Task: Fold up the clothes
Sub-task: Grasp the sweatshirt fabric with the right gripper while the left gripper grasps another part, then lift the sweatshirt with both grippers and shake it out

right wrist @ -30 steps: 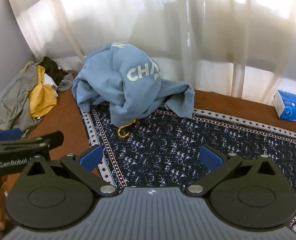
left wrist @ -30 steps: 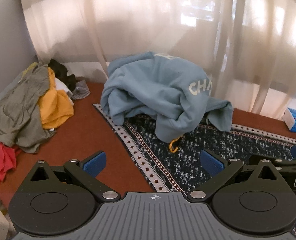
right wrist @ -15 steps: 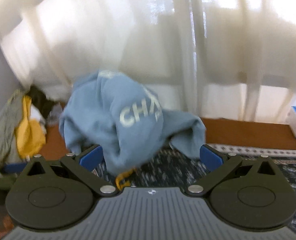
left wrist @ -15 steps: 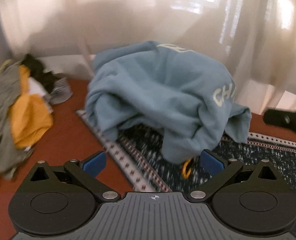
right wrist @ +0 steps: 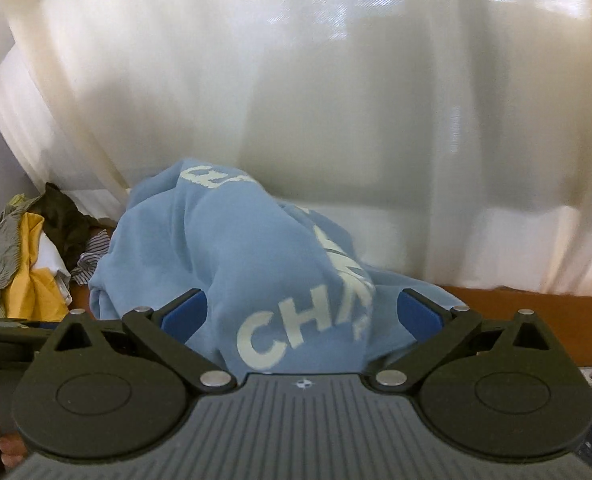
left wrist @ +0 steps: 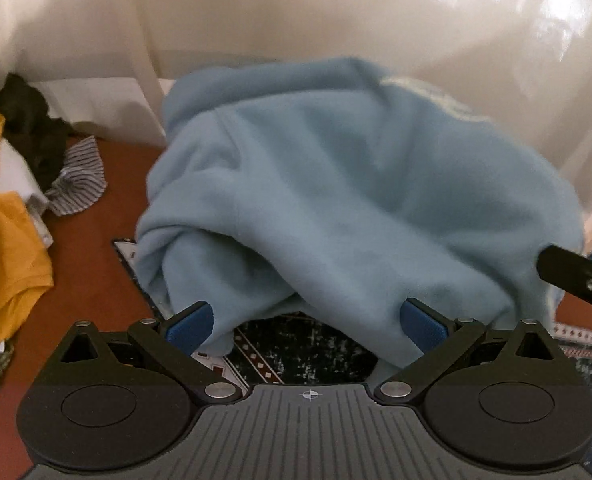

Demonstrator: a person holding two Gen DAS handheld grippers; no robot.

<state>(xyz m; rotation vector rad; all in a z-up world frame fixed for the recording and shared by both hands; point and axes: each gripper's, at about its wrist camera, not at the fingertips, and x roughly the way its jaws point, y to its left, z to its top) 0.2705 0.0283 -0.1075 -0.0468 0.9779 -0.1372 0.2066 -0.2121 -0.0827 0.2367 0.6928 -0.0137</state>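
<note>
At the bottom of my left wrist view, the left hand-held gripper (left wrist: 308, 326) has its blue pads spread wide apart, clamped on nothing. Between and just past them lies the patterned rug (left wrist: 296, 344), dark blue with a pale diamond border, showing in a small gap at lower centre. Right beyond it the light blue sweatshirt (left wrist: 348, 208) fills the middle of the frame — a crumpled heap whose lower folds sag down around both pads; I cannot tell whether cloth touches them. At the right edge a black part of the other tool (left wrist: 576, 280) pokes in against the heap.

In my right wrist view, the right hand-held gripper (right wrist: 302, 316) is also spread wide, its pads flanking the sweatshirt's front fold, where pale letters "CH" (right wrist: 272, 340) read at lower centre. The cloth sits between the pads, not pinched. At the lower left corner a bit of a person's fingers (right wrist: 10, 446) shows under the black frame.

To the left in both views, on the reddish-brown floor (left wrist: 96, 264), lies the pile of other clothes (left wrist: 4, 240) — yellow, white, grey-striped and dark pieces, well apart from the sweatshirt. Farthest back, across the top of both frames, hangs the sheer cream curtain (right wrist: 336, 100), bright with daylight.
</note>
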